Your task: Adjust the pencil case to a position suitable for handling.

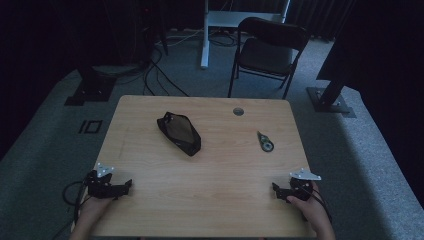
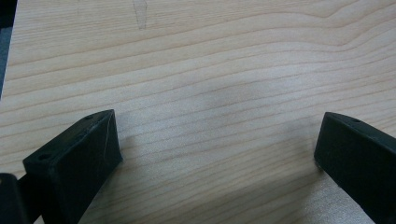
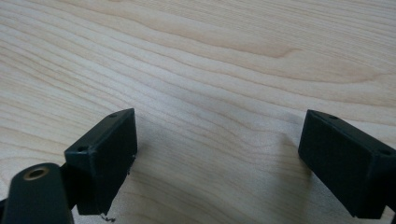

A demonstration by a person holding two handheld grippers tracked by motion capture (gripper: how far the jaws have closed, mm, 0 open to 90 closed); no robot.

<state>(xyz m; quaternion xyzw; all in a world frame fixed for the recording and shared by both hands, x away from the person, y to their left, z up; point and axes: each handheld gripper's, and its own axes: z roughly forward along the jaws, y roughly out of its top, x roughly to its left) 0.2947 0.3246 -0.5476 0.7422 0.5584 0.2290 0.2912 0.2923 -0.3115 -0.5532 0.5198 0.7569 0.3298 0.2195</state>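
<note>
A black pouch [image 1: 179, 133] with a mesh face lies on the wooden table [image 1: 210, 165], left of centre toward the far side. A small grey tool with a round end [image 1: 265, 141] lies to the right of it. My left gripper [image 1: 125, 187] rests near the front left corner, held by a hand. In the left gripper view it [image 2: 217, 140] is open over bare wood. My right gripper [image 1: 276, 192] rests near the front right corner. The right gripper view shows it [image 3: 219, 140] open too, nothing between the jaws.
A round cable hole [image 1: 238, 111] sits near the table's far edge. Beyond the table stand a black folding chair [image 1: 267, 50] and a white desk leg [image 1: 204, 35]. Cables [image 1: 155, 75] lie on the grey carpet, and black stand bases [image 1: 90, 90] sit either side.
</note>
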